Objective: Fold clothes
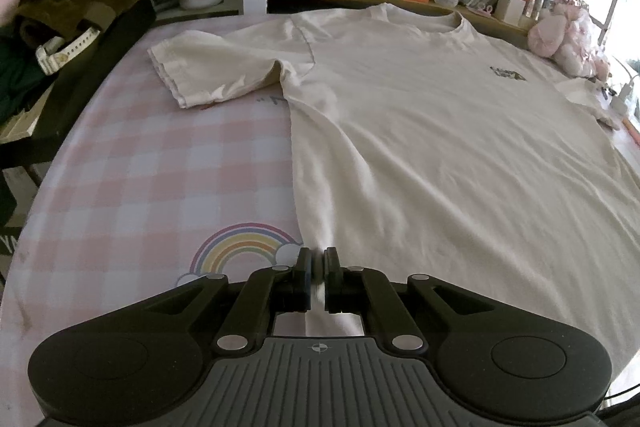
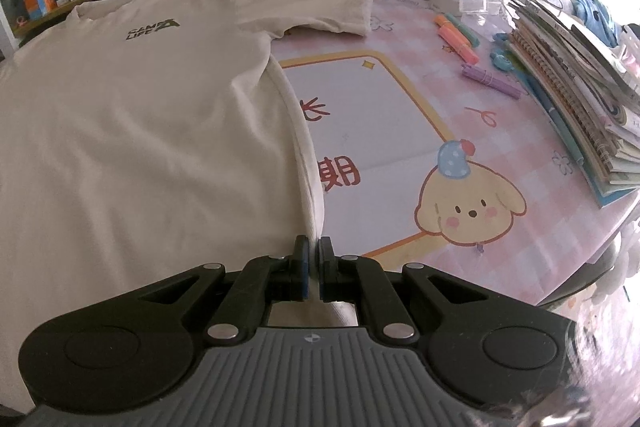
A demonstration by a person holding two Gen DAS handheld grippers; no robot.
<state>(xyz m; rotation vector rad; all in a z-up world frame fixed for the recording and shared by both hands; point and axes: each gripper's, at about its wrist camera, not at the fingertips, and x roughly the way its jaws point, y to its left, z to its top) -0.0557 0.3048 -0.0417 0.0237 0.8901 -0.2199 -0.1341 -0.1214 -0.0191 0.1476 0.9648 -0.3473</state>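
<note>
At near hem corners, left gripper (image 1: 319,269) & right gripper (image 2: 313,259) both pinch the t-shirt (image 1: 440,147); lift evenly w/ hem taut, fold toward collar (image 1: 416,17)

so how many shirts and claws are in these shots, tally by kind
t-shirt: 1
claws: 2, the left claw and the right claw, each shut on the t-shirt's near edge
total: 3
</note>
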